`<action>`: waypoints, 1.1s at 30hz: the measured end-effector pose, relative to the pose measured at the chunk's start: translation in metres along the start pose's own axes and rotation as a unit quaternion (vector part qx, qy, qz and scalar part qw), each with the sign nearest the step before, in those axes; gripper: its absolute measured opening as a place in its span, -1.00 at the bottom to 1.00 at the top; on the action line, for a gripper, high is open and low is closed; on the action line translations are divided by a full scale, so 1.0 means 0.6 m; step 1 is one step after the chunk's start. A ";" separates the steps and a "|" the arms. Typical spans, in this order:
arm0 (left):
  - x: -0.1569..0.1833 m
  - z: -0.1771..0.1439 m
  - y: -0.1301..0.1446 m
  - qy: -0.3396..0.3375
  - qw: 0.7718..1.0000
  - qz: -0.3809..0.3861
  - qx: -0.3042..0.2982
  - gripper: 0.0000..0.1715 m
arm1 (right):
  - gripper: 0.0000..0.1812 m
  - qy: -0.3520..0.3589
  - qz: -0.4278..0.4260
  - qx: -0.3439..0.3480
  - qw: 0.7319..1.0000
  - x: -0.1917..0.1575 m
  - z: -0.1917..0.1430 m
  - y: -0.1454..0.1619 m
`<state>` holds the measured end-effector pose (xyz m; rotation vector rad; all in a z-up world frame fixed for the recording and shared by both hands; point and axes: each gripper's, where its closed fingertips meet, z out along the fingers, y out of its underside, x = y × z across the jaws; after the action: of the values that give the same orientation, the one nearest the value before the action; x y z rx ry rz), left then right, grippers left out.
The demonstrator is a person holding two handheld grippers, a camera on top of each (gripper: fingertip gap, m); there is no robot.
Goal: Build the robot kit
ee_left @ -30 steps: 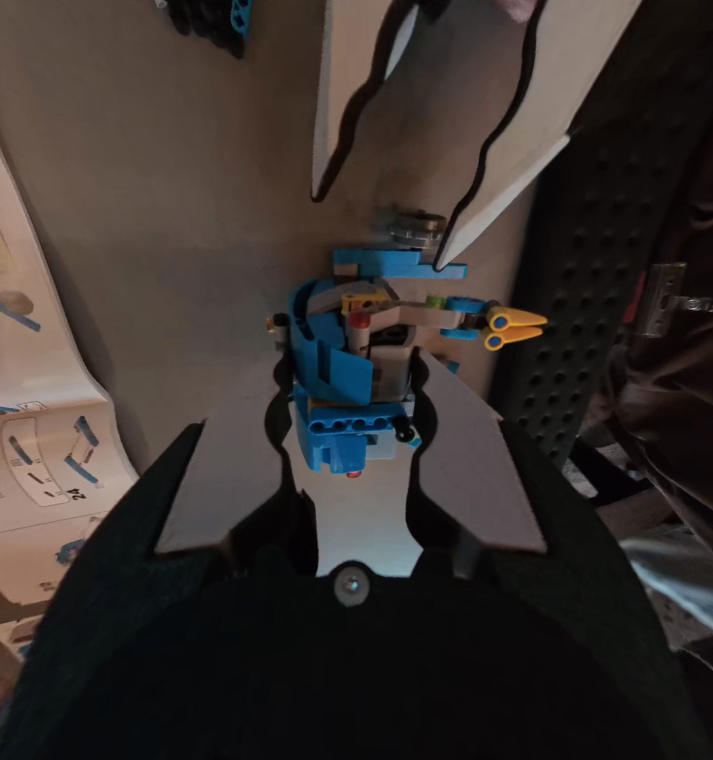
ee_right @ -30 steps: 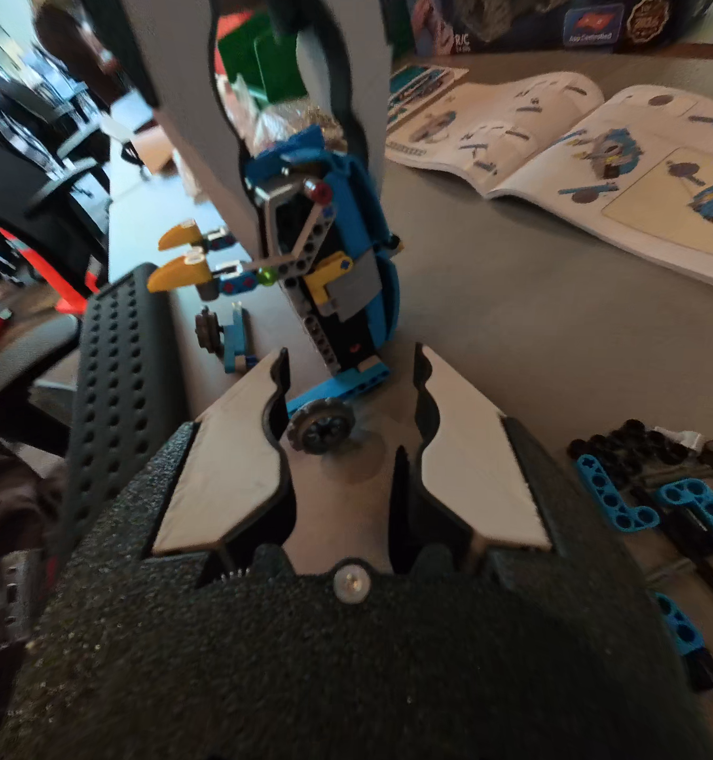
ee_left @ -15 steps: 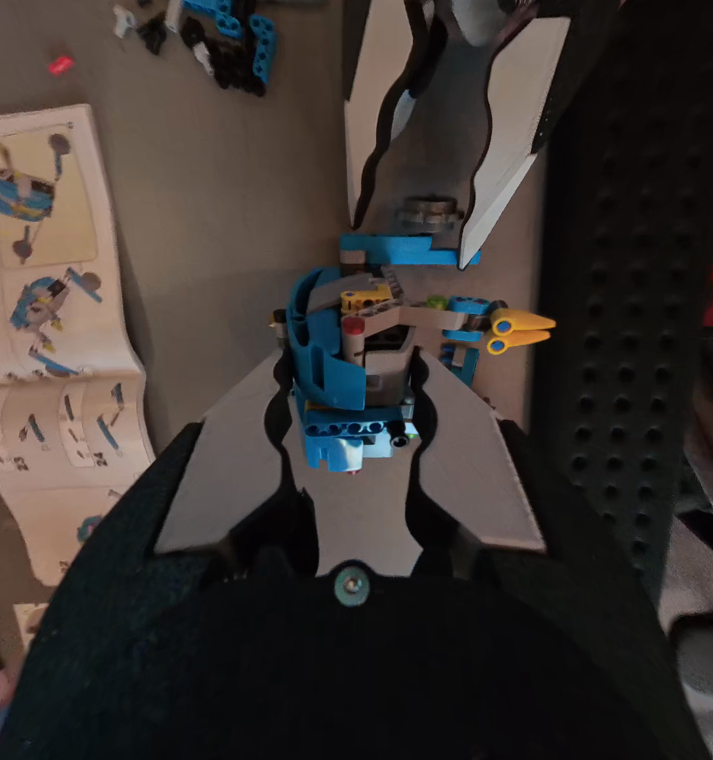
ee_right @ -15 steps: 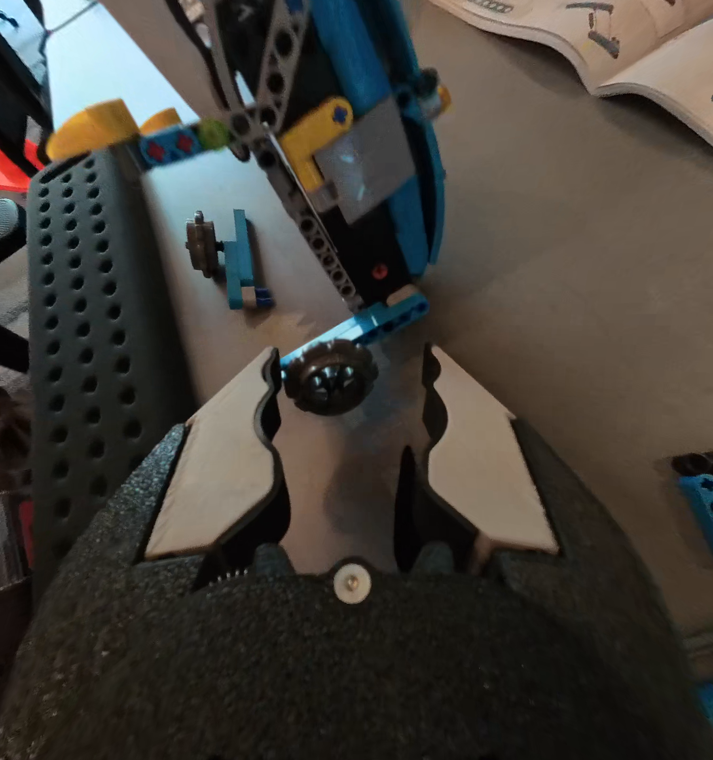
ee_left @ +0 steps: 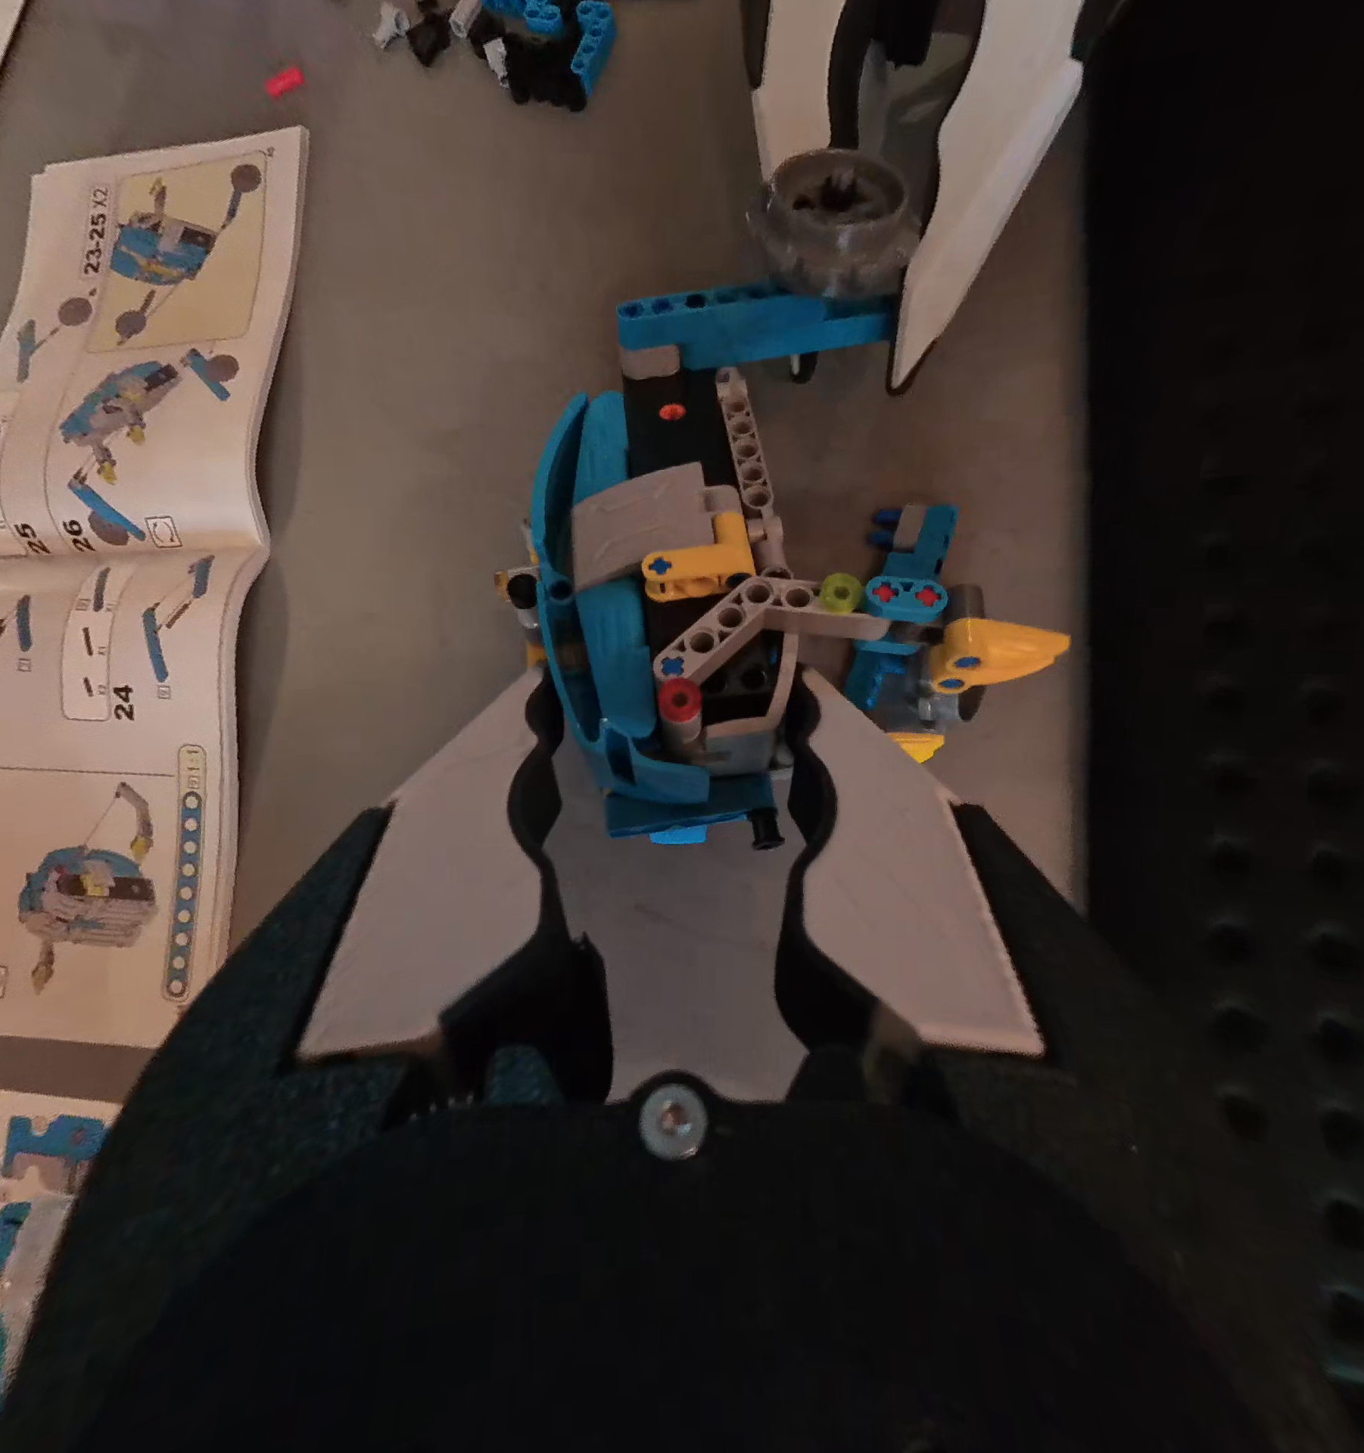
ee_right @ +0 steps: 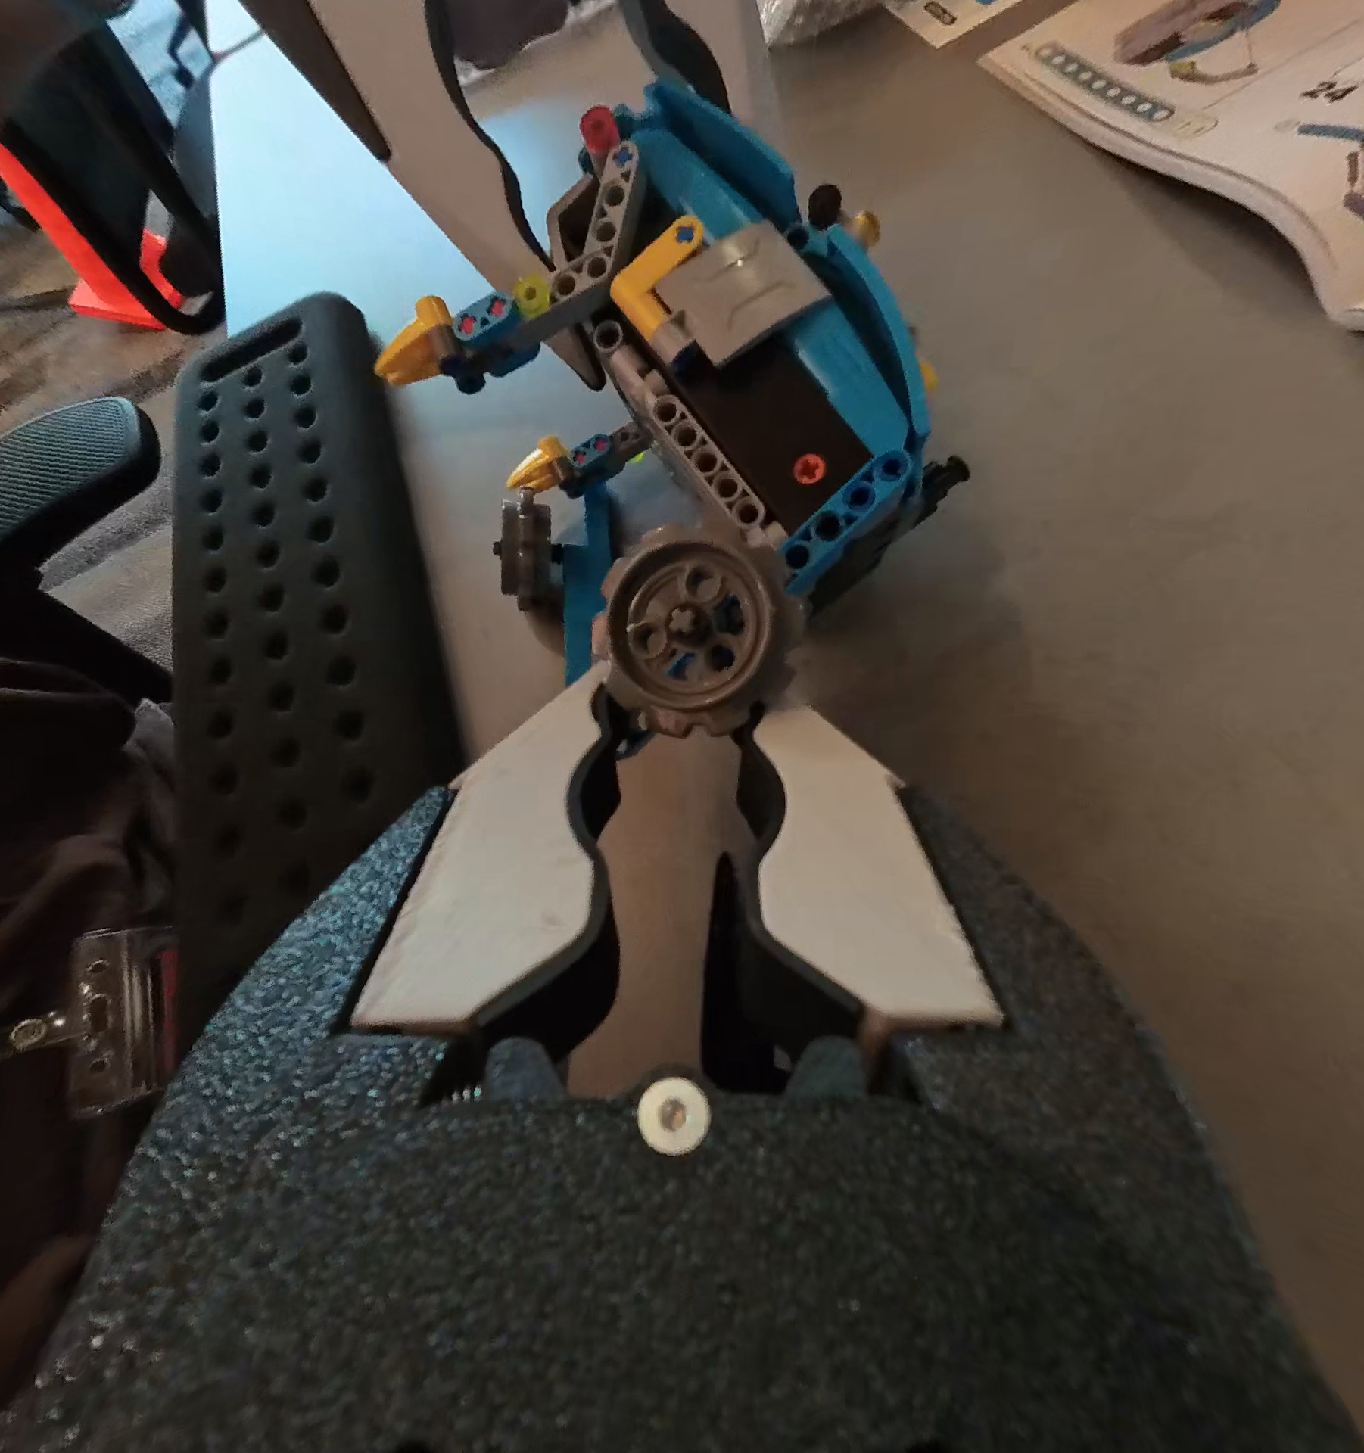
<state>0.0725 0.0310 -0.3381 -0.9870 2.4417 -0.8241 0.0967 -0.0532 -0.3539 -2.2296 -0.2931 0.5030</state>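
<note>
Grippers, two: left (ee_left: 672, 711) clamps model (ee_left: 663, 621), right (ee_right: 677, 711) pinches wheel (ee_right: 698, 633).

Brick model (ee_left: 663, 613) mid-table, instruction booklet (ee_left: 113, 550) to its left, perforated pad (ee_left: 1245, 708) right, loose parts (ee_left: 529, 47) beyond.

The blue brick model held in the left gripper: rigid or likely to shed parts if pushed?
The blue brick model is probably stiff in its body. Its thin arm with yellow claws sticks out and may pop off. The grey wheel on its beam could turn under the right gripper.
</note>
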 end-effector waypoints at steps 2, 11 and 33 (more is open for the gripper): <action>-0.002 0.002 -0.001 0.010 1.000 0.000 0.006 -0.34 | -0.76 0.001 0.001 -0.004 1.000 0.005 -0.005 0.003; -0.011 0.013 -0.002 0.032 0.999 -0.008 0.033 -0.34 | -0.77 -0.023 0.032 0.018 0.999 0.021 -0.016 -0.003; -0.015 0.024 0.002 -0.005 0.998 -0.037 0.057 -0.34 | -0.67 0.059 -0.006 0.080 0.995 0.033 -0.018 -0.024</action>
<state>0.0857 0.0328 -0.3486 -1.0417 2.3323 -0.9692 0.1188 -0.0438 -0.3416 -2.0908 -0.1980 0.3723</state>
